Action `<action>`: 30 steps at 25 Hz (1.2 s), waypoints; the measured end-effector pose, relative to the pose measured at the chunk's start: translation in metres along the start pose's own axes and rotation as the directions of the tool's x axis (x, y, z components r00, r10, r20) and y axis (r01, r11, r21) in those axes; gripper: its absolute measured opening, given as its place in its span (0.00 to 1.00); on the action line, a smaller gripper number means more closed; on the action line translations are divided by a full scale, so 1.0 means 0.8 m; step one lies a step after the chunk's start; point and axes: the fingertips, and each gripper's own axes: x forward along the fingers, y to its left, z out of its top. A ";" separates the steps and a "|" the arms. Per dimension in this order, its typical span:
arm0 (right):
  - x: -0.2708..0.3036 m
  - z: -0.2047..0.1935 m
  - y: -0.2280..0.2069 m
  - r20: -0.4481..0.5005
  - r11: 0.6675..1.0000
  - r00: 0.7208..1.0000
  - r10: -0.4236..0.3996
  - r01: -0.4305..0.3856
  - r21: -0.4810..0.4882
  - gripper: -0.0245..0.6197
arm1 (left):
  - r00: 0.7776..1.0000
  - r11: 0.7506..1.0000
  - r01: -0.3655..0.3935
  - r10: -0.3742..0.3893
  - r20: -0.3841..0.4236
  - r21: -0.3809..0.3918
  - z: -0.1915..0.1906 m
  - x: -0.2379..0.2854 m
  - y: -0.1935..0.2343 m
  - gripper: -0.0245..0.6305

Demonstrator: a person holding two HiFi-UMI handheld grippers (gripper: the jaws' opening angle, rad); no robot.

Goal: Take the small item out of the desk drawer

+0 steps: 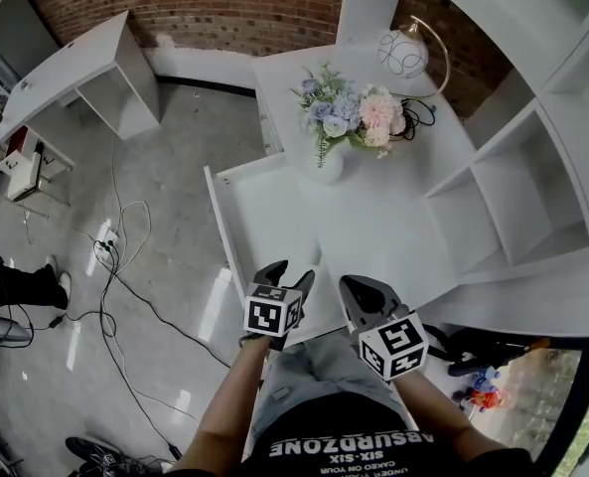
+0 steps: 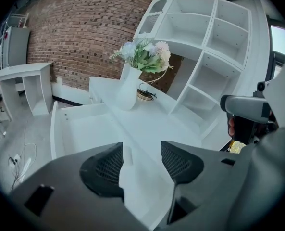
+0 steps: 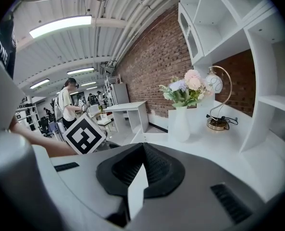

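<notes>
**Open drawer, before the pick.** The small white item [image 2: 127, 154] stands at the near end of the drawer [image 1: 218, 212], close against the side that runs under the desk [image 1: 373, 229]. It is white on white, so its outline is faint. It looks short and upright, but its long axis cannot be told for certain.

The left gripper [image 1: 290, 271] hangs over the drawer's near edge with its jaws apart and nothing between them. Its own view frames the item in the gap between the pads, a little ahead and below. The right gripper [image 1: 362, 291] is held over the desk's near edge beside the left one. Its jaw tips are pressed together on nothing, and it points across the desk top toward the vase of flowers [image 1: 332, 137] at the far side.

The left gripper is judged the nearer and already lined up, so the reach calls for a short move forward and down.
</notes>
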 end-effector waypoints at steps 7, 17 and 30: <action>0.020 0.002 -0.013 -0.020 1.000 1.000 0.006 -0.006 0.000 0.03 | 0.999 1.000 0.003 -0.004 -0.045 -0.023 -0.007 0.033 0.018 0.39; 0.045 -0.003 -0.039 -0.060 1.000 0.998 0.016 -0.016 -0.005 0.03 | 0.994 0.999 0.006 -0.010 -0.105 -0.045 -0.019 0.088 0.038 0.39; 0.059 -0.006 -0.068 -0.086 1.000 0.996 0.027 -0.028 -0.005 0.03 | 0.983 0.999 0.010 -0.019 -0.181 -0.052 -0.053 0.139 0.054 0.39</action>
